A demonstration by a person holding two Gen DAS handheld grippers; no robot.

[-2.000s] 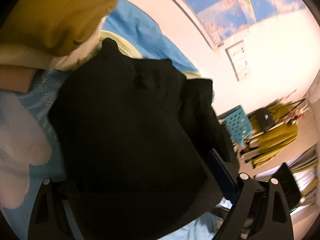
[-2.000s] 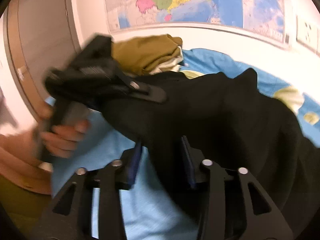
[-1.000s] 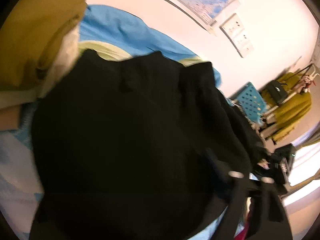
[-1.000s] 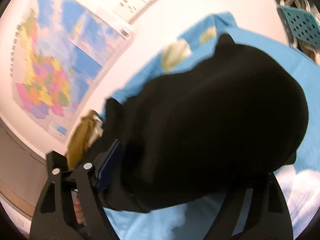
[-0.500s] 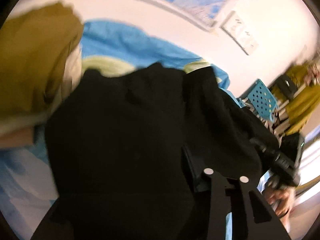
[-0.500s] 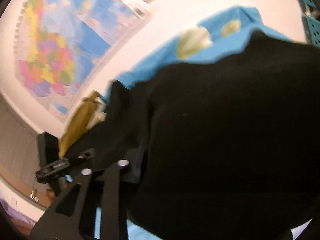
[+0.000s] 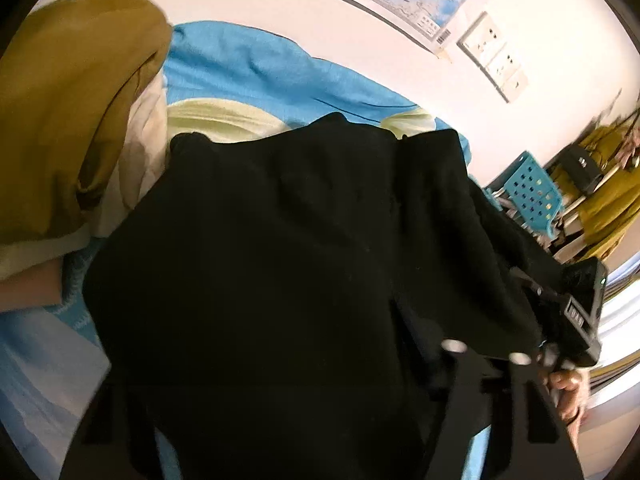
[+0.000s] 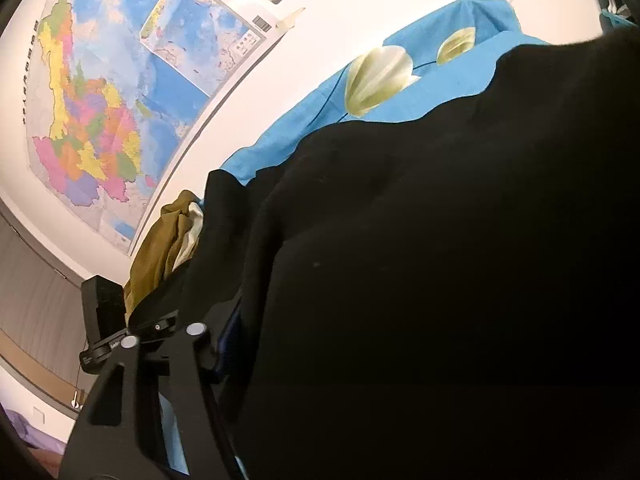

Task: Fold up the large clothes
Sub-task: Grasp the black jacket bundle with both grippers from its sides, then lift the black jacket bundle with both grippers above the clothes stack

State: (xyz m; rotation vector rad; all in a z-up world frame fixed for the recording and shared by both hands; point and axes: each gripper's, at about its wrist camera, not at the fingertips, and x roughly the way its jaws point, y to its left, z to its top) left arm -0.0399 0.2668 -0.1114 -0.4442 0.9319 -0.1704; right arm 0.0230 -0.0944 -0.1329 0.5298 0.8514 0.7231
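Draping over both claws, the large black fabric garment fills the middle of each wrist view and lies on the bright blue bedsheet with pale tulip prints, which spreads beyond it toward the white wall. It seems bunched there so that an edge can be carried across for a fold.

The left gripper points steeply down into the cloth. Its right finger shows under the fabric, its left one is lost in the dark, and its jaws are opening with cloth between them; whether the pads press I cannot tell. Off to its left sits a mustard-yellow folded garment.

The right gripper tilts down less steeply. Only its left finger is visible, just beside the garment's edge, and its jaws are also opening; a grip cannot be confirmed. Beyond that finger hangs a coloured wall map.
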